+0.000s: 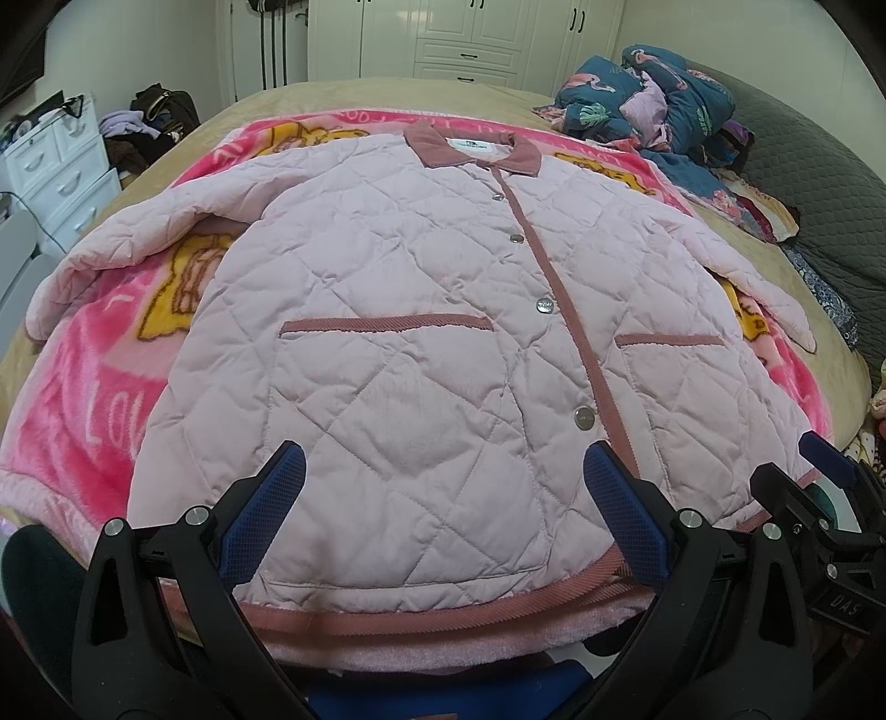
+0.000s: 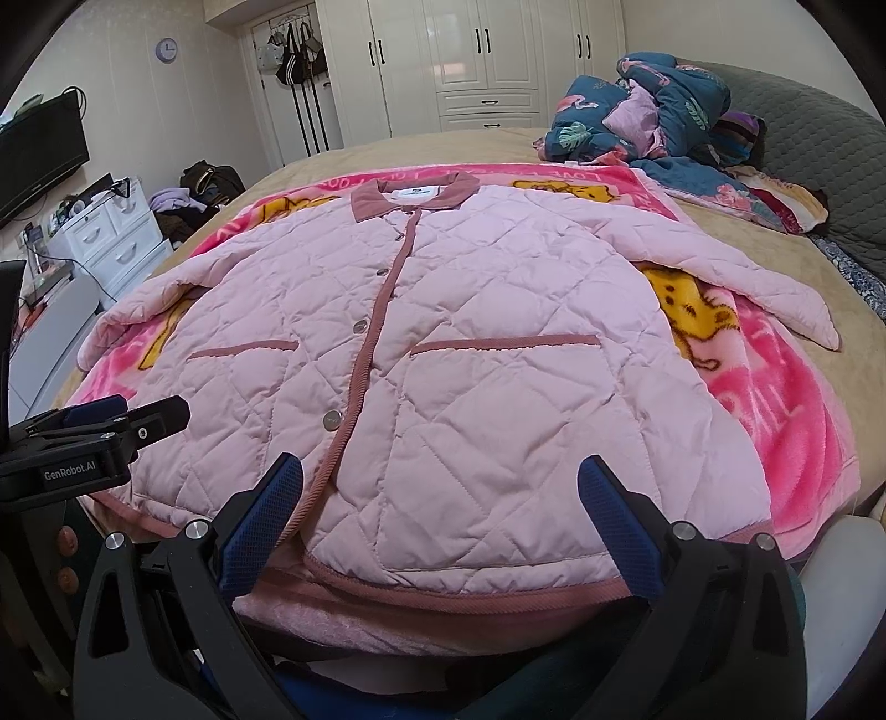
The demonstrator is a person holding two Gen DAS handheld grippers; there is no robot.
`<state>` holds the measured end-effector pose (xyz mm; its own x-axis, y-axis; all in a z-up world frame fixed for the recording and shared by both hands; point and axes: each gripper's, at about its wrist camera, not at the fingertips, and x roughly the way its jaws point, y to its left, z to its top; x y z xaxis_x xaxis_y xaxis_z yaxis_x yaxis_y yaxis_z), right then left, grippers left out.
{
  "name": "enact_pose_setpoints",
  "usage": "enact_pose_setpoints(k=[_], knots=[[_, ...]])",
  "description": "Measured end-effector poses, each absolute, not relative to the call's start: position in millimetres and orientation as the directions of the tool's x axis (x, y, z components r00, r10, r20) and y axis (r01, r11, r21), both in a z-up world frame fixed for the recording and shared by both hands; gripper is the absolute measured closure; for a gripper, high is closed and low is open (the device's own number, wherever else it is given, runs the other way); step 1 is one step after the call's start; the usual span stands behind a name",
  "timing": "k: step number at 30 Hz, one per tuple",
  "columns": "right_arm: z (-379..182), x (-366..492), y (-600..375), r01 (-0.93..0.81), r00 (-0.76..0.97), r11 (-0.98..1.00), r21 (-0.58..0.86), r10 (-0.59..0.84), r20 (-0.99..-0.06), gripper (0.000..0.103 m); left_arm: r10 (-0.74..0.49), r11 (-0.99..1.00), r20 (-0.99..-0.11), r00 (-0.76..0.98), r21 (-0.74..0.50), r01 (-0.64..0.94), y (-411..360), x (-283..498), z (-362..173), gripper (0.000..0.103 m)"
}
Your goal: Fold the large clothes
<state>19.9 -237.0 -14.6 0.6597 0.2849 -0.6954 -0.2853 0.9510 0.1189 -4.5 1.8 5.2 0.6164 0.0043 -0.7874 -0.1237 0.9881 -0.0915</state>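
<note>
Nearest the lens, the left gripper stands wide open, its blue-padded fingers spread over the hem of the pink quilted jacket and gripping nothing; whether the pads rest on the cloth or hover just above it is hard to judge through the fisheye. The right gripper is likewise spread wide and empty, its fingers straddling the jacket's other front panel near the hem.

Each view catches the other tool: the left wrist view shows the right gripper off to its right by the hem corner, while the right wrist view shows the left gripper at its left edge, seen side-on.

The jacket lies flat and buttoned directly ahead of both tools, collar at the far end, sleeves angled out to either side, on a bright pink blanket spread over a beige bed. Beyond the collar, to the right, sits a heap of blue patterned bedding. White wardrobes line the far wall. Only the right wrist view shows a wall clock and a dark screen far left.
</note>
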Motion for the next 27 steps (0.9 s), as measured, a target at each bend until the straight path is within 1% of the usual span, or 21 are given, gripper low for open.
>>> enact_pose_setpoints(k=[27], knots=[[-15,20,-233,-0.286,0.656,0.950,0.126,0.290,-0.697,0.004,0.004,0.989,-0.793,0.609,-0.085,-0.117,1,6,4,0.009]])
